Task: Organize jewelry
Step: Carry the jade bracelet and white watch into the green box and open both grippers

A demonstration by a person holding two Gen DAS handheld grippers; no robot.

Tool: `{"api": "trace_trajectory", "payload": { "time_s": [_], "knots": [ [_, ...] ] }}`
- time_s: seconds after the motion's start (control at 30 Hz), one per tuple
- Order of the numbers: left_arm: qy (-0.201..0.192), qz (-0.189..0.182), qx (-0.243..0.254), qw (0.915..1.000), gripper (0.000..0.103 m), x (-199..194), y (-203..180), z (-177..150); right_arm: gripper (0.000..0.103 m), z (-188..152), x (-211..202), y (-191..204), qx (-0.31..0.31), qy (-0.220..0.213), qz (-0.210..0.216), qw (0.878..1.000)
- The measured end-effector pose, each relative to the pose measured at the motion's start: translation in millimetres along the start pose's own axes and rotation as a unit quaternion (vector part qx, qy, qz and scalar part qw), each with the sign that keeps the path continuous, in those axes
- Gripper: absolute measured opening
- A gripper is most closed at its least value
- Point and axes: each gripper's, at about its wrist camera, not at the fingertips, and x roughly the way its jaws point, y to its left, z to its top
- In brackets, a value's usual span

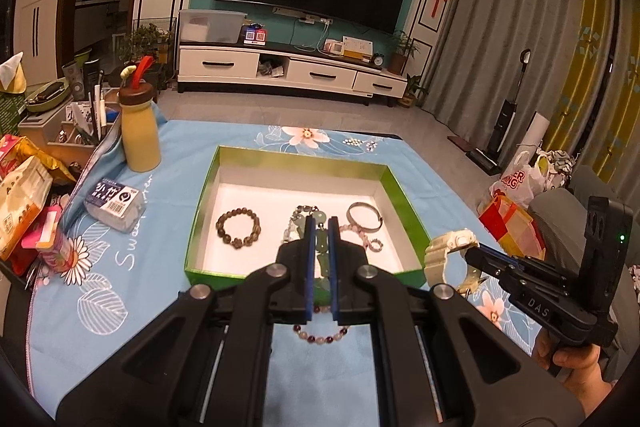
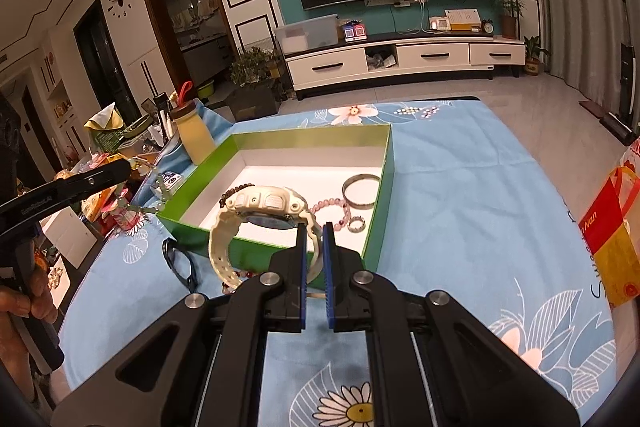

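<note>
You hold two pieces above a blue flowered cloth (image 1: 192, 155) printed "Sweet". Your left gripper (image 1: 320, 223) has its fingers nearly together on a jade-green necklace (image 1: 320, 249). In the right wrist view the necklace dangles just off the near-left corner of the green box (image 1: 200, 219). Your right gripper (image 2: 315, 227), lettered "DAS" on its side, pinches the strap of a cream watch (image 2: 260, 207), which is raised over the box's near wall.

Four pieces lie on the box's white floor:
- a brown bead bracelet (image 1: 239, 229)
- a silver bangle (image 2: 361, 190)
- a pink bead bracelet (image 2: 332, 207)
- a small ring (image 2: 356, 225)

One purple-and-pink bracelet (image 1: 320, 335) and one dark loop (image 2: 180, 263) lie on the cloth in front of the box. Open cloth stretches to the right of the box. The left edge is crowded with a yellow bottle (image 1: 140, 143), a tissue pack (image 1: 114, 203) with Chinese lettering, and snack packets. A red-and-yellow bag (image 2: 612, 243) reading "Nan" sits at the right edge.
</note>
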Motion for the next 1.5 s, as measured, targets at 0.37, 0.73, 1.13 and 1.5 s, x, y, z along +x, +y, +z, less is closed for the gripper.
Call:
{"api": "trace_trajectory", "payload": {
  "time_s": [0.37,0.73,1.13,1.5],
  "knots": [
    [0.011,-0.005,0.006,0.9999,0.005,35,-5,17,0.007,18,15,0,-0.008,-0.007,-0.002,1.000],
    [0.044,-0.005,0.000,0.9990,0.005,81,4,29,0.007,39,43,-8,-0.001,0.008,0.004,1.000],
    [0.103,0.004,-0.019,0.9945,0.005,138,22,22,0.007,61,100,-9,0.010,0.051,0.001,0.999],
    [0.141,0.024,0.003,0.9898,0.005,165,22,8,0.007,67,144,-4,-0.009,0.086,-0.028,0.996]
  ]
}}
